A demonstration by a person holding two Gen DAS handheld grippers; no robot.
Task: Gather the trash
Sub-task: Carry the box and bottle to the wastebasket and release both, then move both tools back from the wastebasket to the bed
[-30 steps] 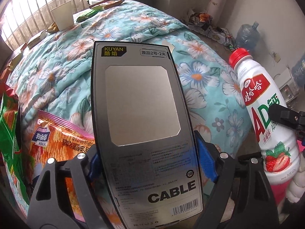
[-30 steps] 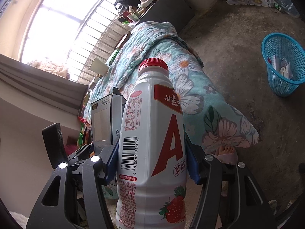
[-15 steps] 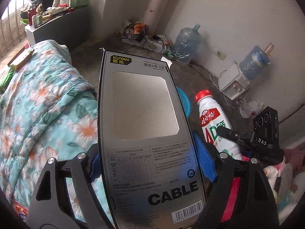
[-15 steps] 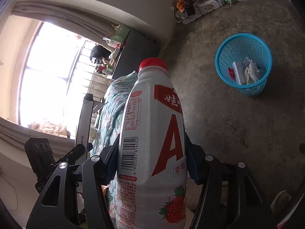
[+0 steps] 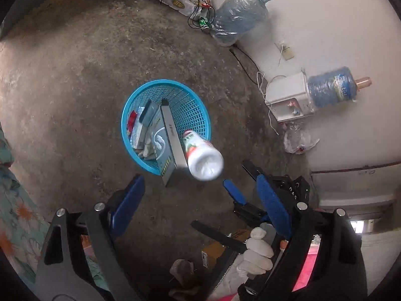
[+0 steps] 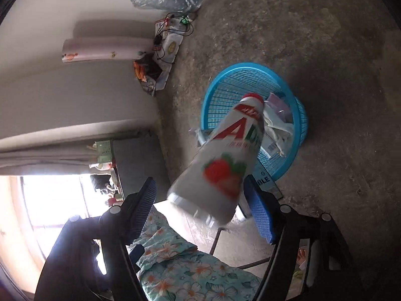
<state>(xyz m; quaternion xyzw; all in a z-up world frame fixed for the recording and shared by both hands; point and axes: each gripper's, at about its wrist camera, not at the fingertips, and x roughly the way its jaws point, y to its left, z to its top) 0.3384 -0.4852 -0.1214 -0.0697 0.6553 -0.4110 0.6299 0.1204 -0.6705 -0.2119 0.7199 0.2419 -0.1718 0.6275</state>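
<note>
While both pieces are already out of your grip and dropping, this round of collecting is nearly done, as far as I can judge; whatever litter remains elsewhere is out of view. Your blue mesh basket point(image 5: 203, 111) stands on the concrete floor point(image 5: 62, 75), already holding several flat packets and wrappers. Your grey cable box point(image 5: 173, 148) is tipping over its near rim, one end inside, the other still outside. Your white drink bottle point(image 6: 220, 165) is in mid-air, cap first towards the basket. Your left gripper point(image 5: 200, 200) has just been opening, jaws wide apart with nothing between. Your right gripper point(image 6: 200, 208) has just been opening too, pads clear of the bottle.
</note>
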